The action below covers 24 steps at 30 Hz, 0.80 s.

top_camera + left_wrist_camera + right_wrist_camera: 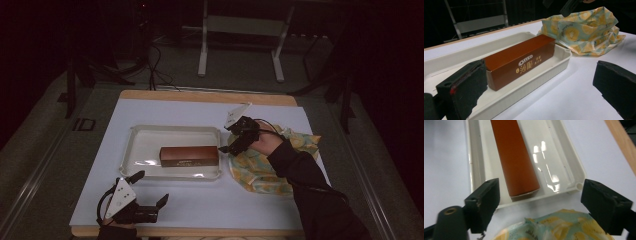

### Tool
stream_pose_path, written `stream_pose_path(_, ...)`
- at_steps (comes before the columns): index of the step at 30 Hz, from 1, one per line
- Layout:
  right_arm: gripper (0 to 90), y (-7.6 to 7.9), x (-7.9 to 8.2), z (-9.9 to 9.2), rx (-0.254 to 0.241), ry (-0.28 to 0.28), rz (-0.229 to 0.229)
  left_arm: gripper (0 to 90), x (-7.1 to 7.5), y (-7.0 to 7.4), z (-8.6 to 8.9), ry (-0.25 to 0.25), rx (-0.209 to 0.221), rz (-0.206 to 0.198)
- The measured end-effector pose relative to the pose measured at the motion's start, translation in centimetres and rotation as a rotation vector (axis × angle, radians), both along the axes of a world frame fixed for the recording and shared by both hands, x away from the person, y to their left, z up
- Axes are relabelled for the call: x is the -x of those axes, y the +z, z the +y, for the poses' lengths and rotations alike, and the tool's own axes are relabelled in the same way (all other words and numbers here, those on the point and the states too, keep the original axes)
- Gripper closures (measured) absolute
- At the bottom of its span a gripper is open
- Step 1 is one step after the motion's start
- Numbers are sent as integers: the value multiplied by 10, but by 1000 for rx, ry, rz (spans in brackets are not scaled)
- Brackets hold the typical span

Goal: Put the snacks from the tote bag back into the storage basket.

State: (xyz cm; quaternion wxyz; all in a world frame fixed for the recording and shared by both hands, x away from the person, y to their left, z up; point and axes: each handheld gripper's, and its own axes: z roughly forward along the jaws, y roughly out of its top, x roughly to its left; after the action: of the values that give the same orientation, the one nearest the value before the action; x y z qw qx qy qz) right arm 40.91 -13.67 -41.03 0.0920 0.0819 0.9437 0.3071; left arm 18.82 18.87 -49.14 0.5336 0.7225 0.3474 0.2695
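Near the desk's middle, a white tray (150,137) lies lengthwise, holding a brown Oreo box (189,155) flat along its near side, the box's right end close to the tray's right wall. Just beyond that wall, toward the desk's right edge, a crumpled yellow-patterned bag (262,167) lies on the white surface, close beside the tray; contact cannot be told. Right tool (234,145) hovers over the bag's left part, pointing at the tray's right end; jaws spread wide, nothing between them, pads clear of box and bag. Left tool (150,189) rests at the desk's near-left corner, in front of the tray's near wall; jaws likewise released and empty, aimed across the tray toward the box. Dark sleeve (310,185) reaches in over the near-right edge.
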Motion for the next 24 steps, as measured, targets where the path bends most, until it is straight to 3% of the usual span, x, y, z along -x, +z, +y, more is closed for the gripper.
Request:
stream_pose_path(7,162,-1,8,-18,-27,-28,4,0,0,0,0,3,3,-1)
stream_pose_path(16,144,-8,18,-43,-82,-89,-44,0,0,0,0,3,2,0)
stream_pose_path(24,137,-11,25,-65,-209,-192,-64,0,1,0,1,12,6,-2)
